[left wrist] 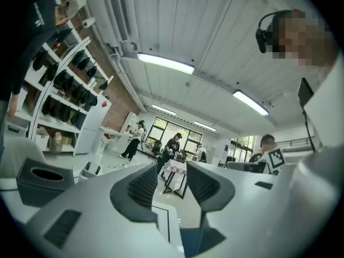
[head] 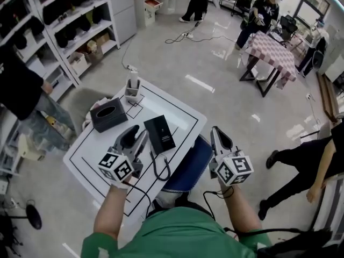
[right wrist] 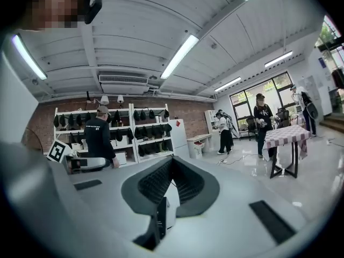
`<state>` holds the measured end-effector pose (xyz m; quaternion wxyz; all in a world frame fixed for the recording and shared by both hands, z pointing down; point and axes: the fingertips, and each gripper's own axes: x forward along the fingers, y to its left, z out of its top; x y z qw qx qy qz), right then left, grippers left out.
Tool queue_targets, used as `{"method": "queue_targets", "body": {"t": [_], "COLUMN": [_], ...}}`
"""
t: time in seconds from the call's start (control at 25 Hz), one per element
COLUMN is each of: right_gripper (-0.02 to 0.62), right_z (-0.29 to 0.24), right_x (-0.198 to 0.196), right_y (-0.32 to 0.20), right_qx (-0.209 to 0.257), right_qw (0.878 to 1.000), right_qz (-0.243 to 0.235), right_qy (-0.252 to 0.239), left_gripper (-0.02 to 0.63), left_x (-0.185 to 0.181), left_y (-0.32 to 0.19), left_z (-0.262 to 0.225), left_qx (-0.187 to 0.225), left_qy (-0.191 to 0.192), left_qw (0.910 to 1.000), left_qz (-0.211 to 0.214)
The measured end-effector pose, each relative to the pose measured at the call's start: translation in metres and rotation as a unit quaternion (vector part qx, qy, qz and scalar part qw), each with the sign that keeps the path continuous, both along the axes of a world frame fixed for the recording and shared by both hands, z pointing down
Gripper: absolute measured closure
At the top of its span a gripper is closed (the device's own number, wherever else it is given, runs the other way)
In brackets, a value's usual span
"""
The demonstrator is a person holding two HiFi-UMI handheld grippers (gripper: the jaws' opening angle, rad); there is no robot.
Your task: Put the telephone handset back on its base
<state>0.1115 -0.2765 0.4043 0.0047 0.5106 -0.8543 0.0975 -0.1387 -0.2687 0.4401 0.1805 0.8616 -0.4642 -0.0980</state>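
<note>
Handset was not told apart from the black telephone [head: 160, 134] on the table [head: 185, 112], at 3 o'clock of the left gripper [head: 135, 135], whose jaws were parted, empty; right gripper [head: 216, 132] was clenched on nothing. Handset should be gripped mid-length, cord [head: 159, 168] kept slack. Counted: one table, one tissue box [head: 108, 116], one telephone, two grippers, one cord

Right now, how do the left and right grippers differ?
The left gripper has its jaws apart; the right gripper has them closed together. In the head view, the left gripper hangs over the white table; the right gripper is past its right edge. Both are empty.
</note>
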Motion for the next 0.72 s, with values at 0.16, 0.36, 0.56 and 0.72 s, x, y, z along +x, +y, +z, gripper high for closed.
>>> {"method": "queue_targets", "body": {"t": [0.16, 0.36, 0.56, 0.72], "right_gripper": [0.572, 0.572, 0.572, 0.572], "right_z": [-0.025, -0.061, -0.086, -0.099], "right_x": [0.001, 0.004, 0.004, 0.013], "right_y": [-0.001, 0.0, 0.007, 0.016], "right_qx": [0.024, 0.065, 0.092, 0.101], "right_qw": [1.0, 0.998, 0.996, 0.995], "right_qz": [0.0, 0.001, 0.002, 0.013], "right_qy": [0.005, -0.004, -0.008, -0.016], "left_gripper": [0.428, 0.428, 0.428, 0.428], "left_x": [0.017, 0.034, 0.042, 0.049], "left_y": [0.02, 0.034, 0.05, 0.061], "left_z": [-0.035, -0.077, -0.113, -0.13], "left_qx": [0.044, 0.097, 0.142, 0.167], "left_qy": [-0.045, -0.069, -0.076, -0.088], "left_qw": [0.9979, 0.9927, 0.9866, 0.9819], "left_qz": [0.012, 0.024, 0.023, 0.02]}}
